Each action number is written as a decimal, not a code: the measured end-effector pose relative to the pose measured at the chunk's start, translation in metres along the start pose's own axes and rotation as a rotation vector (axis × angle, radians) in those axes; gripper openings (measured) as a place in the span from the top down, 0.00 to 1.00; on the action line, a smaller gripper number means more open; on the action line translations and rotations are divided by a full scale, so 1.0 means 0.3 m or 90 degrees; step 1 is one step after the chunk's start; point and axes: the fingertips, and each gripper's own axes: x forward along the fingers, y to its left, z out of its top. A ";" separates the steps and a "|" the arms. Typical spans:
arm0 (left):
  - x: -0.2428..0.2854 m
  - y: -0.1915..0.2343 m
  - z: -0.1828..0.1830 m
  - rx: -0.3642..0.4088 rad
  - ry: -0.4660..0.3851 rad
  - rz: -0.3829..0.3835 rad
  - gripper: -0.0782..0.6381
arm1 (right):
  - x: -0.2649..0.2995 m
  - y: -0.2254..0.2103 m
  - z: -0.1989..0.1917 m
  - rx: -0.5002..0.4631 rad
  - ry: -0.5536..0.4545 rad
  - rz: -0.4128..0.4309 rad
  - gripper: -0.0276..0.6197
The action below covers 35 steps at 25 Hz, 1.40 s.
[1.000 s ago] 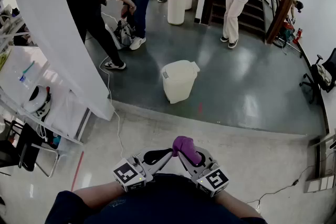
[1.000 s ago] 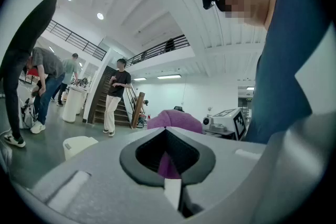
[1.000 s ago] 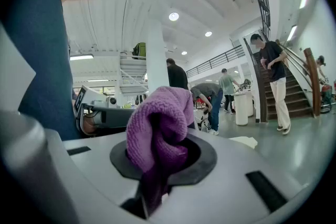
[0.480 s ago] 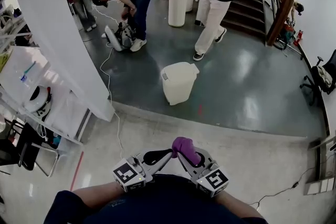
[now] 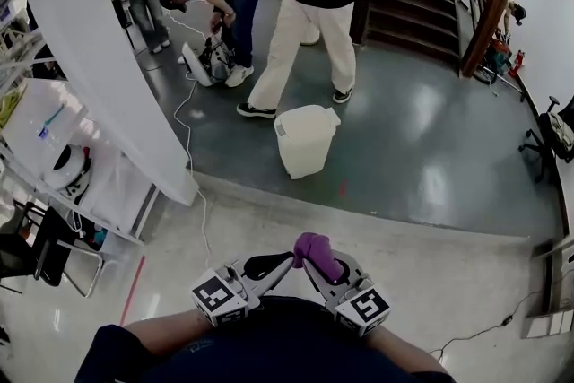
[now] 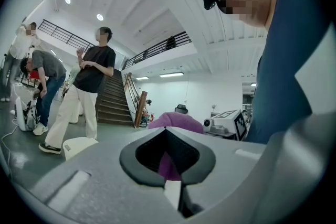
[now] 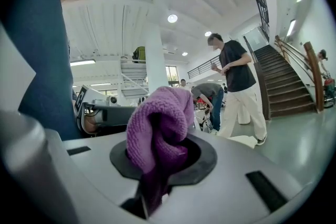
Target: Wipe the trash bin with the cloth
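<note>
A person holds two grippers close to the body, well apart from the white plastic lidded trash bin [image 5: 306, 139], which stands upright on the dark grey floor ahead. The right gripper [image 5: 319, 270] has its jaws pinching a bunched purple terry cloth [image 5: 315, 252]. The left gripper [image 5: 269, 265] has its jaws pressed together on nothing, just beside the cloth. A passer-by in black top and cream trousers [image 5: 305, 4] stands just beside the bin — approaching now risks a collision. A white cable [image 5: 190, 159] trails across the floor at left, a likely trip hazard. The bin looks light — wiped unsteadied, it may slide or tip.
</note>
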 end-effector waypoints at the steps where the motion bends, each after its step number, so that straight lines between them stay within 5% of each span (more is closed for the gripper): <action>1: 0.013 -0.006 -0.008 -0.002 0.002 0.003 0.90 | -0.010 -0.012 -0.003 0.003 -0.001 0.001 0.84; 11: 0.139 -0.034 -0.055 0.000 0.009 0.011 0.90 | -0.070 -0.126 -0.026 0.007 0.002 0.013 0.84; 17: 0.164 0.075 -0.034 -0.015 -0.017 0.018 0.90 | 0.009 -0.199 -0.029 0.008 0.016 0.007 0.84; 23: 0.206 0.306 -0.007 -0.013 -0.030 0.003 0.90 | 0.202 -0.342 0.004 -0.012 0.028 -0.018 0.84; 35: 0.360 1.029 0.112 -0.017 -0.026 -0.056 0.90 | 0.795 -0.736 0.096 0.000 0.059 -0.092 0.84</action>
